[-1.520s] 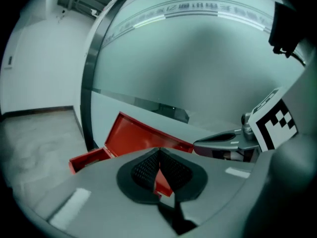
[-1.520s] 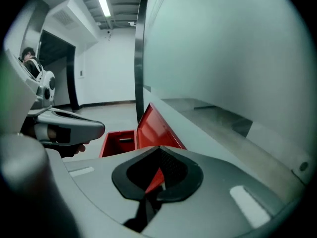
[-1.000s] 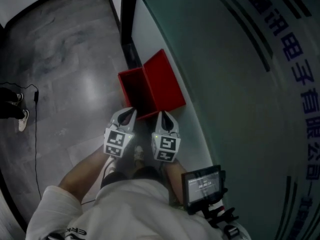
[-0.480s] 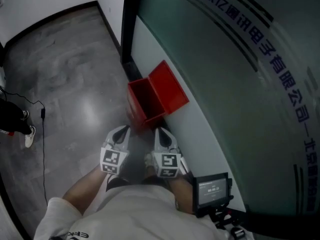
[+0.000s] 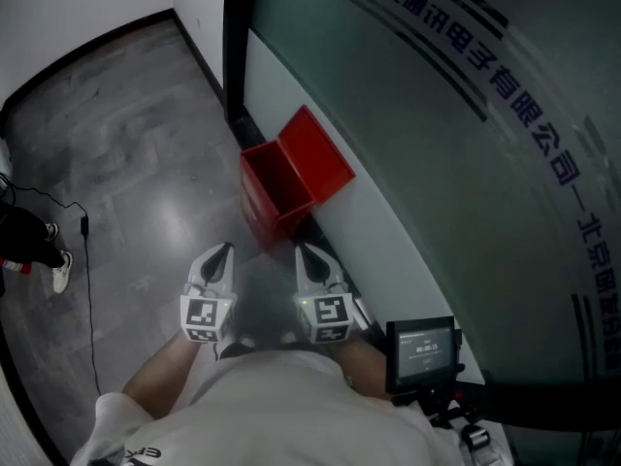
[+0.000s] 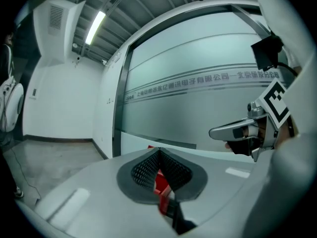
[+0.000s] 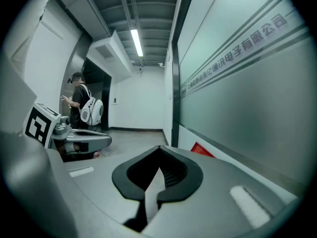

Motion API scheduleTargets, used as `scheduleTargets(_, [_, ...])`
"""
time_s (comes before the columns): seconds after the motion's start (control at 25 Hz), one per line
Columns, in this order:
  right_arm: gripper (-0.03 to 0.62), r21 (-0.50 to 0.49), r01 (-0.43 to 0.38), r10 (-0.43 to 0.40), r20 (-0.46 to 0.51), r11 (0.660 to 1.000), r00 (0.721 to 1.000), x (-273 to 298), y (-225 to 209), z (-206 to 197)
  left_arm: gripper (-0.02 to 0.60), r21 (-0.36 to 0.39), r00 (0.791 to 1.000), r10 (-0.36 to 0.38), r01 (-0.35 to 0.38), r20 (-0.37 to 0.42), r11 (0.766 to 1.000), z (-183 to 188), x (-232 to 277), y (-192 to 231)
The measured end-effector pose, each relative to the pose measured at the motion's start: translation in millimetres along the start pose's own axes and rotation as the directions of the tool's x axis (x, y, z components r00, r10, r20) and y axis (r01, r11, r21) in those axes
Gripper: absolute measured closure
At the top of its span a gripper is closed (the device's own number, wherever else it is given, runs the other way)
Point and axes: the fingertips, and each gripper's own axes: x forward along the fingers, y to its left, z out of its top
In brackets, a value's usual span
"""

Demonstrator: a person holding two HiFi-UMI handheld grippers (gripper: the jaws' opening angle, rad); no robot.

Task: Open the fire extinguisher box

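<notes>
- Mostly, the right side of the head view is taken up by a frosted glass wall printed with a line of blue characters. A white band is seen along its foot.
- Grey floor is noted across the left side, glossy, with a soft reflection.
- A red box is found on the floor, set against the wall's white band and just past a dark door frame. Its lid is raised and leaned back on the wall, and the inside is exposed.
- The left gripper is held above the floor, pointed toward the box but short of it, with no contact. Its jaws are clenched together with nothing gripped. A sliver of the red box is glimpsed through the slit past the pads in the left gripper view.
- The right gripper is held just beside the left, likewise apart from the box. Its jaws are pressed together and empty. One red corner of the box is seen by the wall in the right gripper view.
- A small screen is noted at the person's right side.
- A thin black cable is seen trailing over the floor at far left.
</notes>
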Motion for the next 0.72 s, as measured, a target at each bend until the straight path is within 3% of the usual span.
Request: scheduleTargets(0.72, [0.582, 0.025, -0.008, 0.007, 0.061, 1.0, 0.998, -57.0, -31.0, 6.0, 0.578, 0.026, 0.998, 0.013, -0.015, 0.064, 1.0, 22.9, -13.6, -48.0])
